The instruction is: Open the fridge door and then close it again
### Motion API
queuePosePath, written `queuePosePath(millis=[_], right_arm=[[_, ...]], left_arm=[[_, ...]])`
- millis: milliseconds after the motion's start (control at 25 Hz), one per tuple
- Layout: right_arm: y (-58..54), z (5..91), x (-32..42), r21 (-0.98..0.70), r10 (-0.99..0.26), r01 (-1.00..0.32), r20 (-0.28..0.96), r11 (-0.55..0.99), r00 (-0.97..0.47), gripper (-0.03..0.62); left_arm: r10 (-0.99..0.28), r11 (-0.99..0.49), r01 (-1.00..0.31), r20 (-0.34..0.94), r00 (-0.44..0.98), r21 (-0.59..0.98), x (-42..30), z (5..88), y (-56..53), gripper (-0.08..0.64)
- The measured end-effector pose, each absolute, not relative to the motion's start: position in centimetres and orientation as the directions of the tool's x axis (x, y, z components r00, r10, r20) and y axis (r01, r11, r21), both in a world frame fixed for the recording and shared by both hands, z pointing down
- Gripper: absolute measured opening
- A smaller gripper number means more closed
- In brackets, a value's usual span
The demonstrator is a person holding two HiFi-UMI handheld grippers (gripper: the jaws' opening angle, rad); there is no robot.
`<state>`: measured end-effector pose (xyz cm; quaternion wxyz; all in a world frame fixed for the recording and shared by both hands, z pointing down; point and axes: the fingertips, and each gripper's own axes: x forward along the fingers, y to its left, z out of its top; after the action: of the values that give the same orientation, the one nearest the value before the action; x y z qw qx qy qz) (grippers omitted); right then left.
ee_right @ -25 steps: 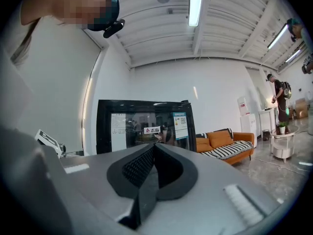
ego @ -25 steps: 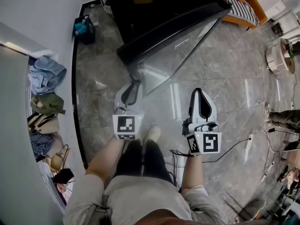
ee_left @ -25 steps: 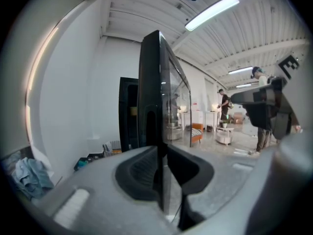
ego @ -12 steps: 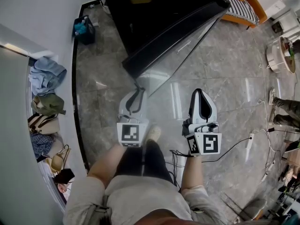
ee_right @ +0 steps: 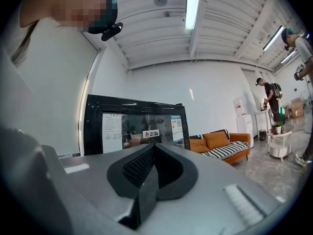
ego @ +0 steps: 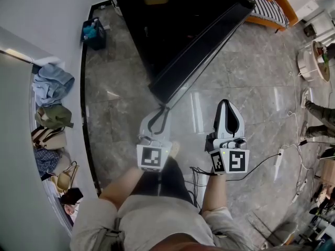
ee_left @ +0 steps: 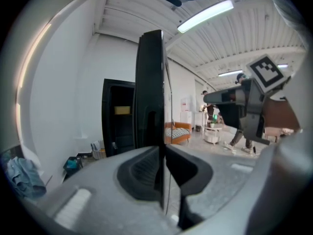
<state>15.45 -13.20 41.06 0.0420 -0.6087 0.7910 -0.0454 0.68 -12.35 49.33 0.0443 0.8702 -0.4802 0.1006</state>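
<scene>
left gripper (ego: 163,110) jaws just closing further, clamped on open fridge door (ego: 205,45) edge; right gripper (ego: 229,105) jaws pressed together, empty.

An open studio hall with sofa (ee_right: 222,143), strip lights (ee_right: 192,4)

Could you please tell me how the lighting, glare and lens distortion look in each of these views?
Head view: heavy fisheye bend, dark corners, glossy streaks on the floor. Left gripper view: ceiling lamp burns white, fridge door a dark edge-on silhouette. Right gripper view: strip light glares, door glass mirrors the room.
</scene>
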Motion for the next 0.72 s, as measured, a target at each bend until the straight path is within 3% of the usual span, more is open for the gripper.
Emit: queuePosePath(millis=[720], right_arm=[[-13.2,40.9,16.1,-0.125,-0.969,-0.961,-0.016,0.245,-0.245,0.002]], left_arm=[[-0.798,-0.583,-0.813,0.197,0.570,-0.011,3.3,49.2,-10.5,0.037]])
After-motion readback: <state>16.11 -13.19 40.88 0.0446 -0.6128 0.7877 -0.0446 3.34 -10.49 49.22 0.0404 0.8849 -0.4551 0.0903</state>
